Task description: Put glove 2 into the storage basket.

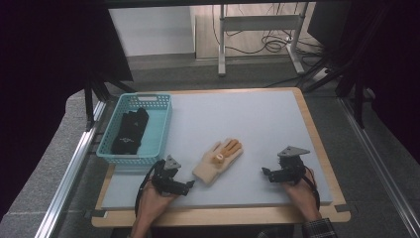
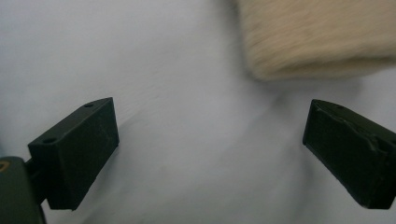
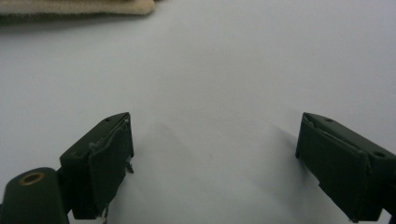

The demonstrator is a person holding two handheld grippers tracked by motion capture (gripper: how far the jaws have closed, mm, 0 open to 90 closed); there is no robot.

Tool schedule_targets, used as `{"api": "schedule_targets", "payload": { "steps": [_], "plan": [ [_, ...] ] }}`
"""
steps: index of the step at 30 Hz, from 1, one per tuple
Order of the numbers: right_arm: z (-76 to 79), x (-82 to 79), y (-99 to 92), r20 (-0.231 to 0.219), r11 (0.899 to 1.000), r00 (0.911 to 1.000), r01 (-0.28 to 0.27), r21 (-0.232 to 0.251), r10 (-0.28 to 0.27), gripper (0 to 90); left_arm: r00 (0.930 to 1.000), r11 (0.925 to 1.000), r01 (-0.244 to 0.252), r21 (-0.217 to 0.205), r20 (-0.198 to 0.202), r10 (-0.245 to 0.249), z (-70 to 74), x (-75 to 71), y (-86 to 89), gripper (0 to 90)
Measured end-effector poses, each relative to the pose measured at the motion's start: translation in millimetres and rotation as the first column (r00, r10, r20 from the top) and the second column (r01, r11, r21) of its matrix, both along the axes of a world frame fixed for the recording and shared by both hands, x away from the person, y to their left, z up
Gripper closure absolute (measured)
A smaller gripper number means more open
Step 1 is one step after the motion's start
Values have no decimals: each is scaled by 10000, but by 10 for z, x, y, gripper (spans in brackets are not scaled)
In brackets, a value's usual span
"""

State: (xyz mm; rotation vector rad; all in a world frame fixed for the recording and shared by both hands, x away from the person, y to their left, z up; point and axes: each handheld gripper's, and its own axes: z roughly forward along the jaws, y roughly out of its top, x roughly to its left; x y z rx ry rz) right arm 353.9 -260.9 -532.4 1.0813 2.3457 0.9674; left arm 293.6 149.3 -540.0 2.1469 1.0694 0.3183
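Both the left gripper and right gripper are resting with jaws spread wide, flanking the cream knitted glove lying on the table.

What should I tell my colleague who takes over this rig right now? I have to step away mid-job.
Left gripper: open, nothing held, just short of the cream glove's cuff.
Right gripper: open, nothing held, resting on the grey mat, apart from the glove.
Black gloves lie in the teal basket.
Done: black gloves binned.
Left, probably: grasp the cream glove and put it in the basket.
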Motion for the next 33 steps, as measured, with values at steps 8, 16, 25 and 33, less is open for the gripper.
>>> {"api": "schedule_targets", "payload": {
  "steps": [8,16,25,33],
  "plan": [
    [0,-1,0,8,10000,10000,1,0,-1,106,9983,9973,575,-458,49,-573,226,44,-220,34],
    [-1,-1,0,7,10000,10000,3,19,-3,106,9963,9961,850,-218,-102,-852,372,271,-593,28],
    [-1,0,-1,3,10000,10000,0,24,0,106,9974,9929,594,1031,-465,-548,243,562,-989,21],
    [-1,0,-1,-4,10000,10000,5,31,-5,106,9952,9900,282,1383,-970,-148,106,674,-1074,48]
  ]
}}
